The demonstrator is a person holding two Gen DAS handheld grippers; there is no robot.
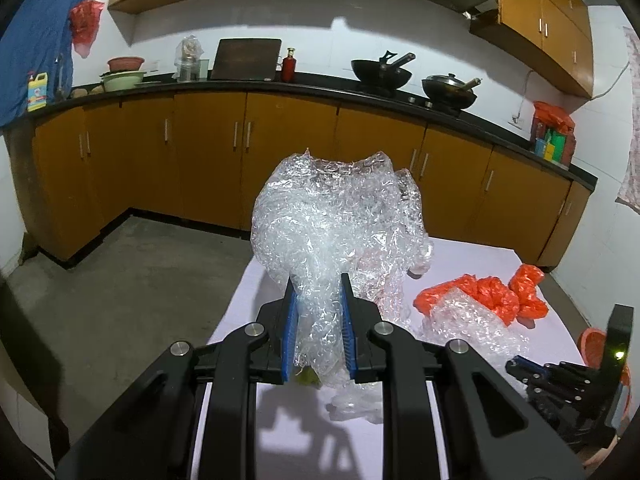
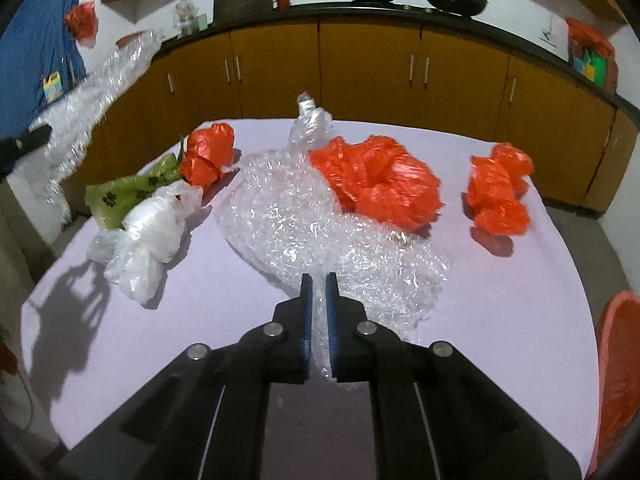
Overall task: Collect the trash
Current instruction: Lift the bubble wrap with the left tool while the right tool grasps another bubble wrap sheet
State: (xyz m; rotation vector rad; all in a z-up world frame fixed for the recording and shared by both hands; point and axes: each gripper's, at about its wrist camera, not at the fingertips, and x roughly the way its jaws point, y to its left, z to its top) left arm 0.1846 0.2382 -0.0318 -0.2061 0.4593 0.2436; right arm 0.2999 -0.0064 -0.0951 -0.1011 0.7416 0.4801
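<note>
Held wrap: crumpled clear bubble-wrap bundle [image 1: 336,216], raised above the lilac table [image 1: 248,304], clamped in left gripper [image 1: 319,292].
Table wrap: flat clear bubble-wrap sheet [image 2: 320,232], edge pinched by right gripper [image 2: 319,280].
Nearby: crumpled orange plastic bags [image 2: 380,184].

Right wrist view: bench [image 2: 500,320] bare at lower left and lower right. Middle blocked by bubble wrap [image 2: 304,224], orange bags [image 2: 380,184] behind it; white bag [image 2: 148,236] crowds left centre.
</note>
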